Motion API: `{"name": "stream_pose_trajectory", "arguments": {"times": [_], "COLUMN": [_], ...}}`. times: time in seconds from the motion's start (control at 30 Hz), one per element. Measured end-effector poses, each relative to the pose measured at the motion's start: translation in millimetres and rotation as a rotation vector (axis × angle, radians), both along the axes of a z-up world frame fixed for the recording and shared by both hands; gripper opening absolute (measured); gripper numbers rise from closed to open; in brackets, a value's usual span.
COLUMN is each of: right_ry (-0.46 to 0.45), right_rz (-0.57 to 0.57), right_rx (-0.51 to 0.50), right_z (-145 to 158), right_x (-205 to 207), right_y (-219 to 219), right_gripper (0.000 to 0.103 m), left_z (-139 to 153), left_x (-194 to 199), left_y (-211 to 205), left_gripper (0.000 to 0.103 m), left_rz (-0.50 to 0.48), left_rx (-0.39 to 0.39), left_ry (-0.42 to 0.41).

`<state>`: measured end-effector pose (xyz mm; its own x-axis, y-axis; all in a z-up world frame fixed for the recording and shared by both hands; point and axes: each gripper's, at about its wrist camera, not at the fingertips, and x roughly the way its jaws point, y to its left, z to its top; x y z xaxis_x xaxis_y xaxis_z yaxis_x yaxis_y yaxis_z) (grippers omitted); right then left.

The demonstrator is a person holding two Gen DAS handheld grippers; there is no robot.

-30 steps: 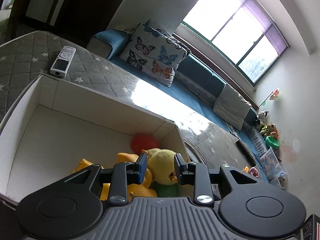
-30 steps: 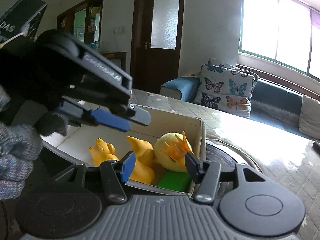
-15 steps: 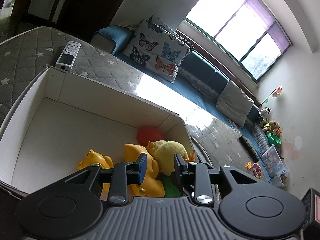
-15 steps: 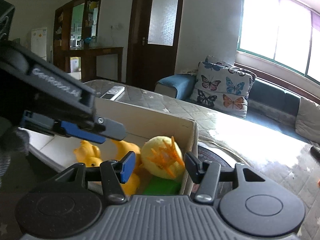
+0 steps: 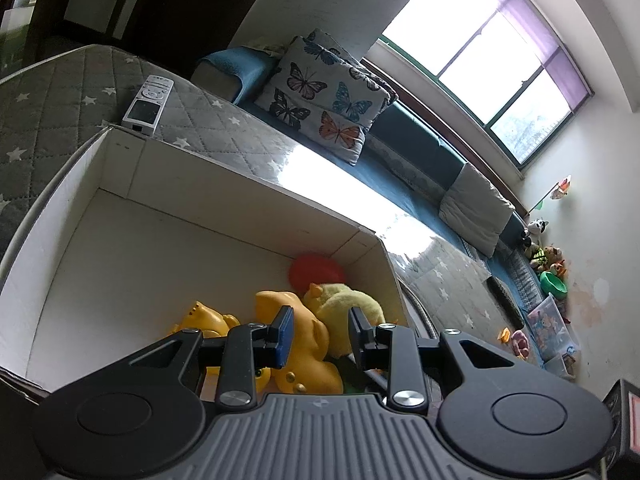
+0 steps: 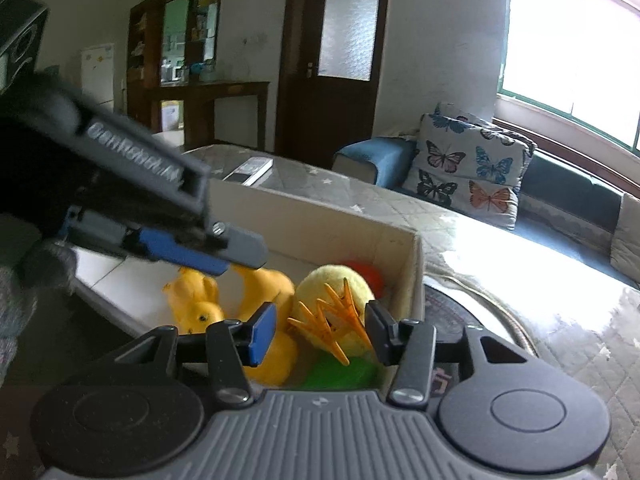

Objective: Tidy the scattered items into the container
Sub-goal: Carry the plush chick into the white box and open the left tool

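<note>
A white cardboard box [image 5: 132, 236] [image 6: 320, 220] sits on the grey star-quilted table. In its near right corner lie two yellow rubber ducks [image 5: 304, 340] [image 6: 196, 300], a yellow plush chick [image 5: 352, 308] [image 6: 336, 292] with orange feet, a red ball [image 5: 316, 270] [image 6: 368, 272] and something green [image 6: 340, 372]. My left gripper [image 5: 320, 336] is open and empty above the toys; it also shows in the right wrist view [image 6: 200, 248]. My right gripper [image 6: 320, 332] is open and empty just above the chick.
A white remote control [image 5: 148, 104] [image 6: 250, 170] lies on the table beyond the box. A blue sofa with a butterfly cushion [image 5: 324, 96] runs behind the table. A round dark mat [image 6: 460, 312] lies right of the box. Toys sit on the floor at the far right [image 5: 548, 276].
Both grippers have pulled back and up from the box corner. The toys stay in the box. The left gripper has moved across the right wrist view.
</note>
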<state>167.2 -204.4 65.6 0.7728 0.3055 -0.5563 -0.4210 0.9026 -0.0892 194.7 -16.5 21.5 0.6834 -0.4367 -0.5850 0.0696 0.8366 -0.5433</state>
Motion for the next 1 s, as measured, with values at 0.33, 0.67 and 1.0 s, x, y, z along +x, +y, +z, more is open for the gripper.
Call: {"name": "stream_pose_trajectory", "arguments": {"times": [0.33, 0.67, 1.0], "right_ry": [0.102, 0.055, 0.081], "right_rz": [0.062, 0.031, 0.062], "right_rx": [0.071, 0.115, 0.137], "right_z": [-3, 5, 5], "right_x": [5, -3, 9], "right_y": [-1, -9, -5], "right_gripper": [0.042, 0.043, 0.052], "left_z": [-3, 5, 6], "left_x": [-3, -16, -24], "left_y": [4, 7, 18], "left_gripper": [0.031, 0.031, 0.031], "left_rz": [0.014, 0.025, 0.048], "left_rx": [-0.002, 0.026, 0.026], "left_ry": [0.013, -0.007, -0.003]}}
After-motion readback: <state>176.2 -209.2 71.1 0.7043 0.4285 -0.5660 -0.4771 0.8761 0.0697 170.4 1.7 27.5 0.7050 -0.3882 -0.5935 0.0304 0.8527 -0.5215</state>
